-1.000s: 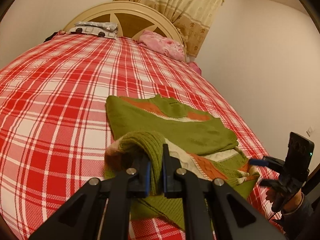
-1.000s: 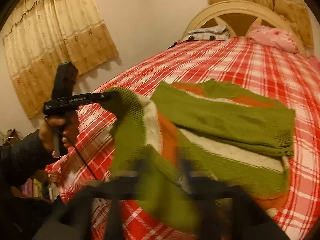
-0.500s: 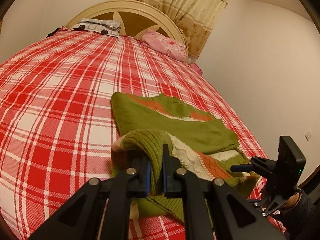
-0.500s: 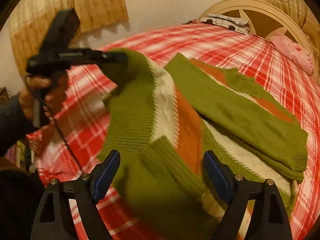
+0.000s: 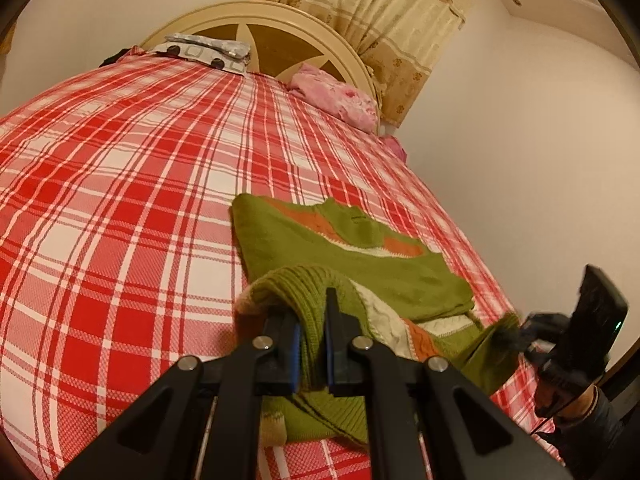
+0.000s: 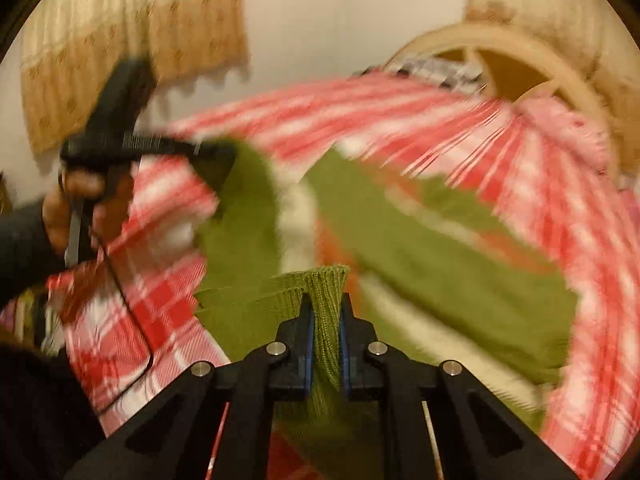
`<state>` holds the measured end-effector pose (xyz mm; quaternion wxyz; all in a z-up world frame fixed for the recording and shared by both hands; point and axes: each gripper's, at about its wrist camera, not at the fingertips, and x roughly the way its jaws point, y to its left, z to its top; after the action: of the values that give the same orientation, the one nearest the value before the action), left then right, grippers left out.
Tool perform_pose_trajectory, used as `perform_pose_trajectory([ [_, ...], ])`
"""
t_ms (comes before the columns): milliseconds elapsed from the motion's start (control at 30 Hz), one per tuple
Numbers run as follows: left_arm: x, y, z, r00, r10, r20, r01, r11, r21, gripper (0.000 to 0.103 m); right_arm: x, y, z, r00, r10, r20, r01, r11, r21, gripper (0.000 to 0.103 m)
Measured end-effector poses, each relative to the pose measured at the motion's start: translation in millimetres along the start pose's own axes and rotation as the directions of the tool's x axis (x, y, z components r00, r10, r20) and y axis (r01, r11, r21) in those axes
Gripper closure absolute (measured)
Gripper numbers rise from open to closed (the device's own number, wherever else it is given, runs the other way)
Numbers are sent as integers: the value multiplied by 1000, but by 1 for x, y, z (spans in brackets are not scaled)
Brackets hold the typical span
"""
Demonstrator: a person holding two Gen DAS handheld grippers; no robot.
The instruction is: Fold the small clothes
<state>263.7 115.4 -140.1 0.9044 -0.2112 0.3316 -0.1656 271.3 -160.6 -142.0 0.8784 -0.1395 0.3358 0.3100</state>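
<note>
Plaid bed, green sweater between closing tongs

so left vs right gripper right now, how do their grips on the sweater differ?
The left gripper is shut on a thick ribbed fold of the green sweater; the right gripper is closing, with a thinner ribbed edge already between its fingers. The left wrist view is sharp, so that gripper looks steady; the right wrist view is motion-blurred. Both pinch green ribbing at the near end, raised off the plaid bedspread.
</note>
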Motion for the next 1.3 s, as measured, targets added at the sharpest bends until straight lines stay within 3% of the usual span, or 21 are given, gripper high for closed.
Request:
perform_pose_trajectory([
  [167, 3, 2, 15, 1000, -17, 11, 17, 999, -33, 94, -45, -40, 24, 987, -111, 115, 103, 992, 74, 94],
  [533, 30, -10, 71, 999, -11, 42, 11, 1000, -5, 94, -60, -116, 71, 948, -263, 179, 234, 958, 166, 94],
  [833, 108, 6, 86, 997, 44, -58, -45, 999, -3, 94, 3, -193, 62, 953, -294, 77, 263, 925, 275, 94],
  [900, 126, 13, 83, 994, 68, -85, -70, 997, -17, 86, 21, -213, 50, 956, -292, 39, 265, 911, 316, 94],
  [967, 136, 20, 78, 992, 69, -104, -74, 996, -44, 86, 49, -235, 36, 966, -258, -35, 254, 902, 350, 94],
  [1033, 139, 22, 71, 991, 70, -111, -76, 996, -50, 79, 68, -250, 26, 961, -266, -76, 274, 886, 375, 93],
  [1100, 135, 19, 67, 992, 83, -92, -87, 996, -36, 65, 78, -259, 19, 957, -276, -94, 290, 872, 394, 71],
  [1133, 132, 17, 66, 994, 80, -80, -82, 996, -27, 63, 79, -263, 17, 955, -281, -92, 294, 867, 404, 36],
  [1167, 128, 17, 67, 994, 90, -65, -91, 996, -17, 58, 79, -264, 15, 957, -280, -80, 288, 865, 410, 21],
  [1200, 122, 15, 67, 994, 103, -43, -103, 995, -5, 50, 79, -264, 13, 956, -284, -74, 289, 864, 412, 21],
  [1300, 111, 12, 69, 990, 142, -21, -142, 990, 19, 44, 76, -261, 12, 963, -262, -68, 267, 873, 409, 21],
])
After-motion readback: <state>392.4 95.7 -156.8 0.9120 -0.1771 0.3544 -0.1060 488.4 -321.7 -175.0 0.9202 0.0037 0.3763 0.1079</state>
